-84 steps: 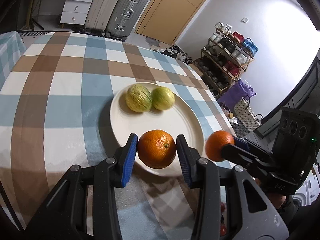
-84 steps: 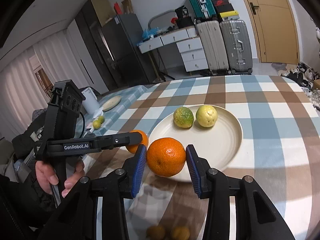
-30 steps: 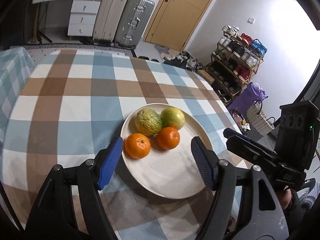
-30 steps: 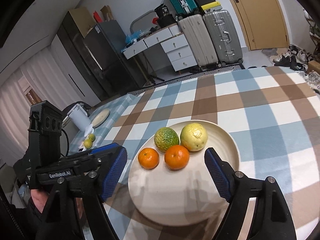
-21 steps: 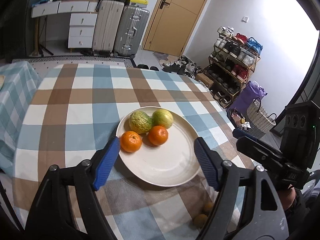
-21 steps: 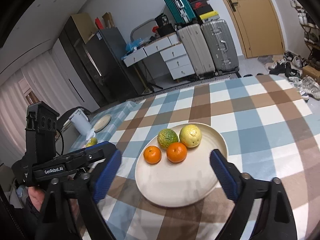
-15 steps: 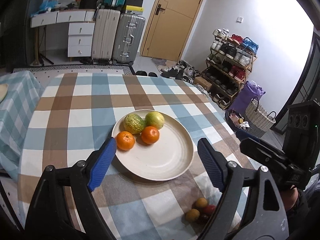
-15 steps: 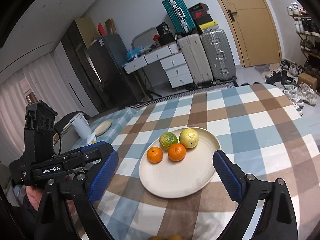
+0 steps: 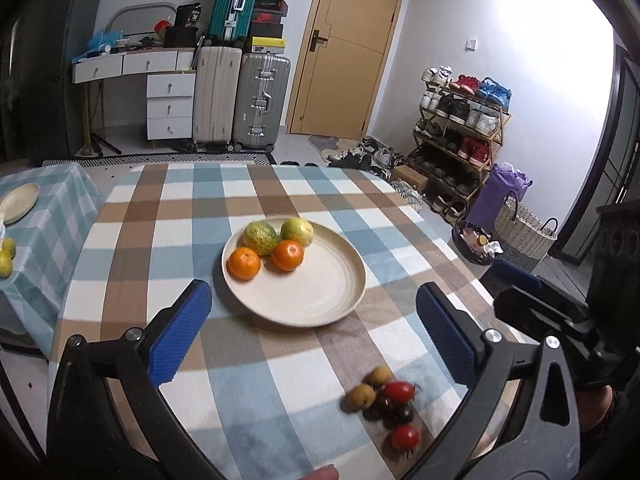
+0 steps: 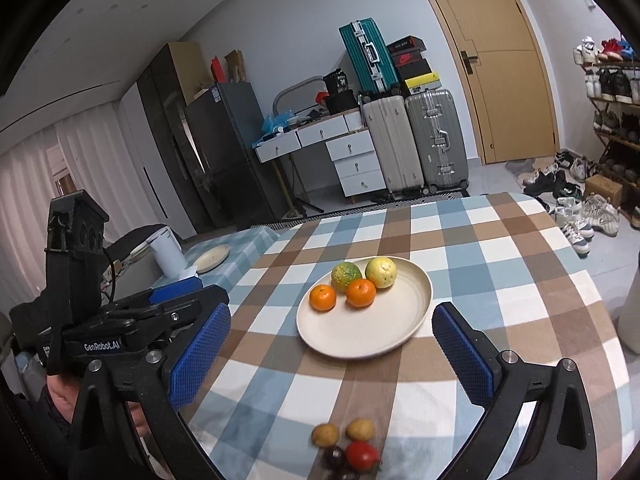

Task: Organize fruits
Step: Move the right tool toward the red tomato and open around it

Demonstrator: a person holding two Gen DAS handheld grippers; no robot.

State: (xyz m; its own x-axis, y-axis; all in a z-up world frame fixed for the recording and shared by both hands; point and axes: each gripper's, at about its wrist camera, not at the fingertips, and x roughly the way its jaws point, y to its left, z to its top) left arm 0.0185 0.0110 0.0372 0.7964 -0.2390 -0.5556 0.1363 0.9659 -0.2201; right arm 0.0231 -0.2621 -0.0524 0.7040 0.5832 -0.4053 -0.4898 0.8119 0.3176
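A cream plate (image 9: 320, 300) (image 10: 396, 332) on the checked table holds two oranges (image 9: 244, 263) (image 10: 361, 293) and two yellow-green fruits (image 9: 261, 237) (image 10: 381, 272). My left gripper (image 9: 316, 336) is open and empty, held back above the table's near part. My right gripper (image 10: 332, 352) is open and empty too, also short of the plate. A small pile of little fruits, red tomatoes (image 9: 399, 392) (image 10: 361, 455) and yellow-brown ones (image 9: 362, 396) (image 10: 325, 435), lies on the cloth near the front edge, below both grippers.
A second table at the left carries a small plate (image 9: 18, 202) (image 10: 212, 258), two small citrus fruits (image 9: 5, 256) and a white kettle (image 10: 168, 254). Suitcases, drawers, a door and a shoe rack stand beyond the table.
Both grippers put their oranges on the plate, opened, and have drawn back and up. The small fruit pile near the front edge has come into view.
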